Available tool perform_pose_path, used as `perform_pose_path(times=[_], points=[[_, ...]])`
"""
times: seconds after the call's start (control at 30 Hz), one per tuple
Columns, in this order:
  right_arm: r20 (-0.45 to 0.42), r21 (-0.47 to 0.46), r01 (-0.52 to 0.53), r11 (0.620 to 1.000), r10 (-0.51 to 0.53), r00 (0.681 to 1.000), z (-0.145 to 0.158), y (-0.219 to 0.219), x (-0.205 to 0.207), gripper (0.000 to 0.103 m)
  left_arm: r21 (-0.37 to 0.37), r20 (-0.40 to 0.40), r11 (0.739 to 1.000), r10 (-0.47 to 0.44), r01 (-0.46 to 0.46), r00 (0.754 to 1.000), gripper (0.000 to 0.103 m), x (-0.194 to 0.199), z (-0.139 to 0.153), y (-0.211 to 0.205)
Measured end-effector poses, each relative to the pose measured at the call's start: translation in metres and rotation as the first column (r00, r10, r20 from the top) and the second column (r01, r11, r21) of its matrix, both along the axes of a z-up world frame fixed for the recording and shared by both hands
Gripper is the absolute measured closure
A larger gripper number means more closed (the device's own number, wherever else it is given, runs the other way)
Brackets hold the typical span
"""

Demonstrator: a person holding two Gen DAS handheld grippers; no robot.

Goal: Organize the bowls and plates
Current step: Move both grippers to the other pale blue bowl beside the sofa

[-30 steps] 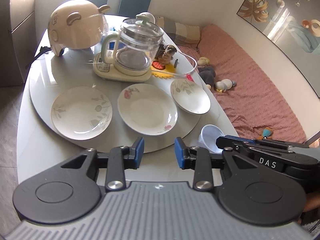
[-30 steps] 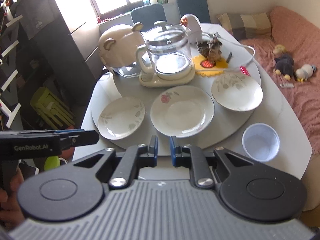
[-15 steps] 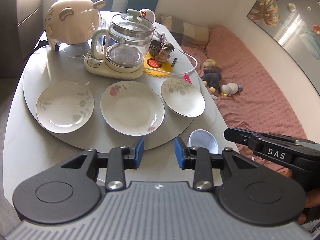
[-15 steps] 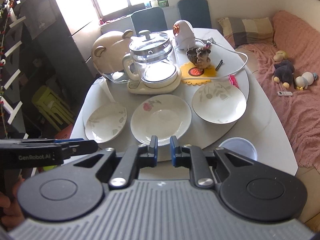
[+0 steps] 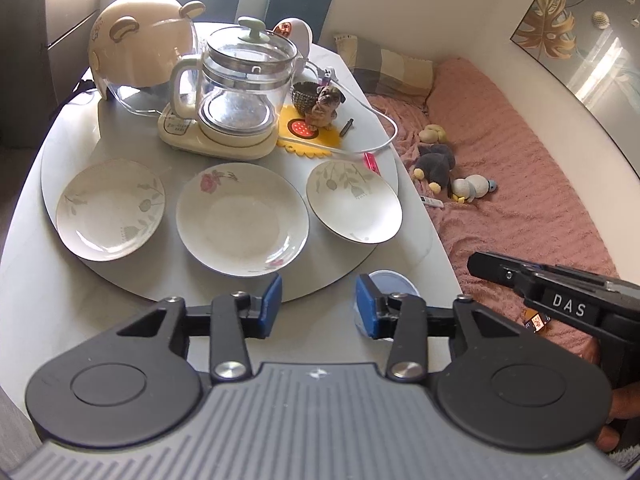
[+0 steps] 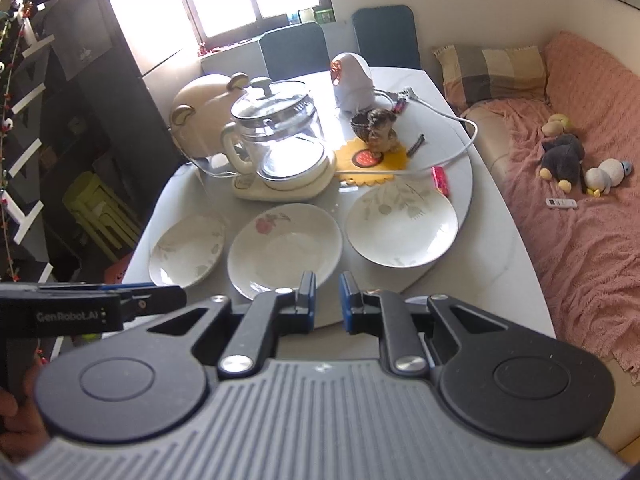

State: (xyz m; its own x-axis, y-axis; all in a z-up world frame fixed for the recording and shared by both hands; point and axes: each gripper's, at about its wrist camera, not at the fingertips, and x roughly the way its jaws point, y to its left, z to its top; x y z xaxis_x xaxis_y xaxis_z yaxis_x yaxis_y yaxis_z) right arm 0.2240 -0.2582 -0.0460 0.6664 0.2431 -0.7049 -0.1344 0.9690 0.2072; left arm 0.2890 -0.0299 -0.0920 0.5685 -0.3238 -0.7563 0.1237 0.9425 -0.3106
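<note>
Three white floral plates lie in a row on the round grey turntable [image 5: 120, 280]: a left plate [image 5: 110, 208], a middle plate with a pink flower [image 5: 242, 224] and a deeper right plate [image 5: 354, 206]. A small white bowl [image 5: 394, 282] sits on the table's near edge, half hidden behind my left gripper's right finger. My left gripper [image 5: 318, 304] hovers short of the middle plate, its jaws opening with nothing between them. My right gripper [image 6: 327, 300] hangs before the same plates [image 6: 285, 250], shut and empty.
A glass kettle [image 5: 240, 88], a bear-shaped cover [image 5: 140, 48], a dog figurine [image 5: 326, 104] and a white cable crowd the turntable's back. A pink-covered sofa [image 5: 520, 200] with soft toys runs along the right. A dark cabinet [image 6: 60, 120] stands left.
Both grippers have slid rightward along the table's near side, so the plates shifted left in view. The left jaws have widened. The small bowl has slipped behind the right gripper.
</note>
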Motion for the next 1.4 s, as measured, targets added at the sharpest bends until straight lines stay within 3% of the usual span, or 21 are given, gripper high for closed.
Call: perform_pose_path(times=[0.53,1.1,1.17,1.23,1.4], points=[[-0.07,-0.017,0.021,1.0,-0.022,0.997,-0.034,-0.067,0.018,0.086,0.007,-0.085,1.0,-0.011,0.012,0.996,0.049,0.03,-0.039,-0.082],[-0.193,-0.006,0.089,0.996,-0.089,0.977,-0.096,-0.112,0.042,0.086,0.052,-0.15,0.996,-0.063,0.071,0.987,0.049,0.071,-0.096,-0.133],[-0.217,0.007,0.093,0.996,-0.089,0.972,-0.105,-0.117,0.045,0.081,0.04,-0.157,0.996,-0.075,0.082,0.985,0.047,0.076,-0.107,-0.138],[-0.234,0.042,0.09,0.995,-0.078,0.969,-0.113,-0.122,0.049,0.063,0.029,-0.179,0.995,-0.088,0.095,0.98,0.044,0.08,-0.118,-0.14],[-0.262,0.108,0.094,0.99,-0.063,0.963,-0.134,-0.126,0.06,0.057,0.025,-0.238,0.994,-0.1,0.109,0.966,0.043,0.088,-0.15,-0.144]])
